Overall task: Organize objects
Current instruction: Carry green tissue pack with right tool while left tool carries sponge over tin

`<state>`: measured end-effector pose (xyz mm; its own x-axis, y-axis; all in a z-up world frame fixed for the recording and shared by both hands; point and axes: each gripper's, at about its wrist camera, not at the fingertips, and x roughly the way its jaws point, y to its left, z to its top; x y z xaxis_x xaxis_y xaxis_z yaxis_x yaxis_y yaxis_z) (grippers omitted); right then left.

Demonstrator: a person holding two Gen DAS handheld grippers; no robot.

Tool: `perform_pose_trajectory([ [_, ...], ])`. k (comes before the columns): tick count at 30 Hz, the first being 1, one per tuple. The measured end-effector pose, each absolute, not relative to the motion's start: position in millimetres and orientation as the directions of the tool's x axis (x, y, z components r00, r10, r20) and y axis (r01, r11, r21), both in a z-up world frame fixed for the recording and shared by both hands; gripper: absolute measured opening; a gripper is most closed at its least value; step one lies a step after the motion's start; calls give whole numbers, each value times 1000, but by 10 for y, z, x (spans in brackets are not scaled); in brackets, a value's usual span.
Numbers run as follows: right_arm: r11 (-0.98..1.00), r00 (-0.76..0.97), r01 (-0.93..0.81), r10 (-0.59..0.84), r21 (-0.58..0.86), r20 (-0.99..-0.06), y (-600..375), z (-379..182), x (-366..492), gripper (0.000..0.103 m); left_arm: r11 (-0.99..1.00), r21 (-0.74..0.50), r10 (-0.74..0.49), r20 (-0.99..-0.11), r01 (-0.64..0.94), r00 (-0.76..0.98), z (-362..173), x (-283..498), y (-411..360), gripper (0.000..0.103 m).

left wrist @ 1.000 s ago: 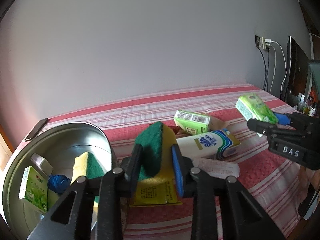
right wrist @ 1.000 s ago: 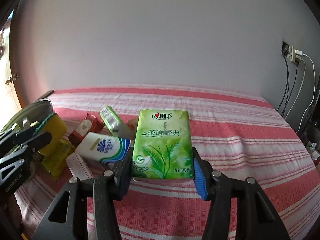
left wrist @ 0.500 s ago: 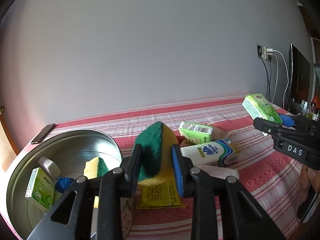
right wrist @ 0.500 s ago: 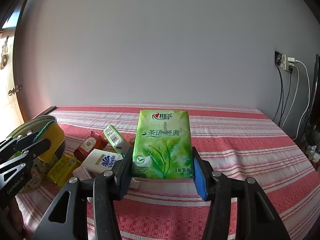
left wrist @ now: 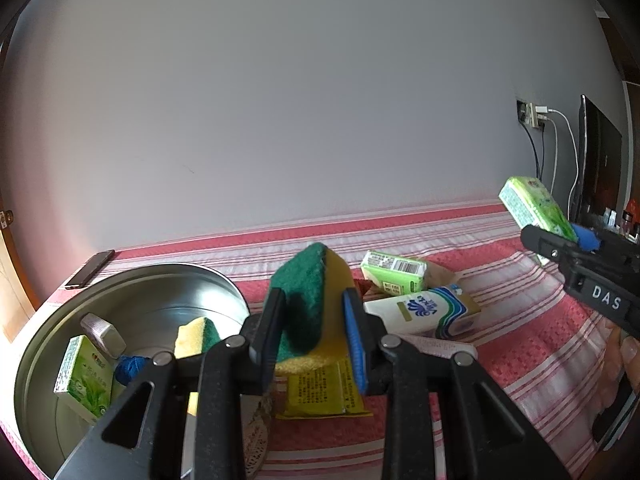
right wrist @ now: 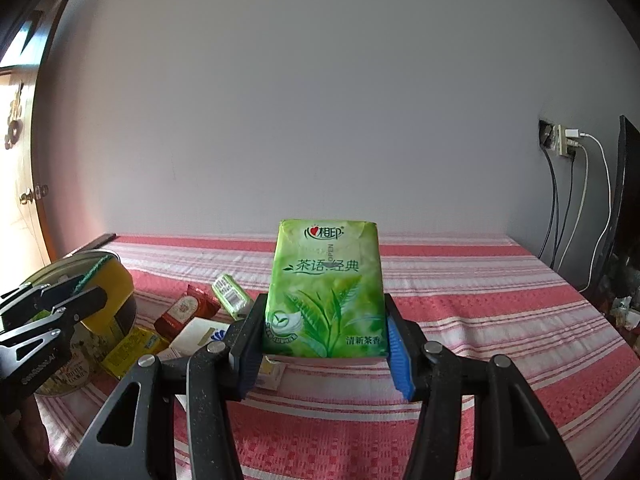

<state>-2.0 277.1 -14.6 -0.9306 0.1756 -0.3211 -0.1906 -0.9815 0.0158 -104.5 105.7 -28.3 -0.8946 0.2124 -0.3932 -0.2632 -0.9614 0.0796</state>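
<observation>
Your left gripper [left wrist: 314, 330] hides the lower half of the sponge [left wrist: 316, 300] and part of the yellow packet [left wrist: 320, 394] beneath it. At the lower left of the frame the metal tin [left wrist: 132, 280] is cut off by the edge. In your right view, the green tissue pack [right wrist: 326, 290] covers the white pack [right wrist: 200, 332] behind it, and the print on the red box [right wrist: 184, 310] is too small to read.

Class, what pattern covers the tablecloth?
Red and white stripes on the tablecloth, clearest in the right wrist view.

R hand-held gripper [right wrist: 324, 344] clamps green tissue pack [right wrist: 326, 292] above striped cloth [right wrist: 480, 304].
</observation>
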Motion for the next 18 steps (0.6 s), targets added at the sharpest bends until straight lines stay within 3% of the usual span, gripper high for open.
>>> perform_pose_trajectory([
  [18, -982, -960, -186, 179, 12, -216, 2731, -83, 127, 55, -970, 52, 208, -336, -239, -918, -238, -957, 946, 28],
])
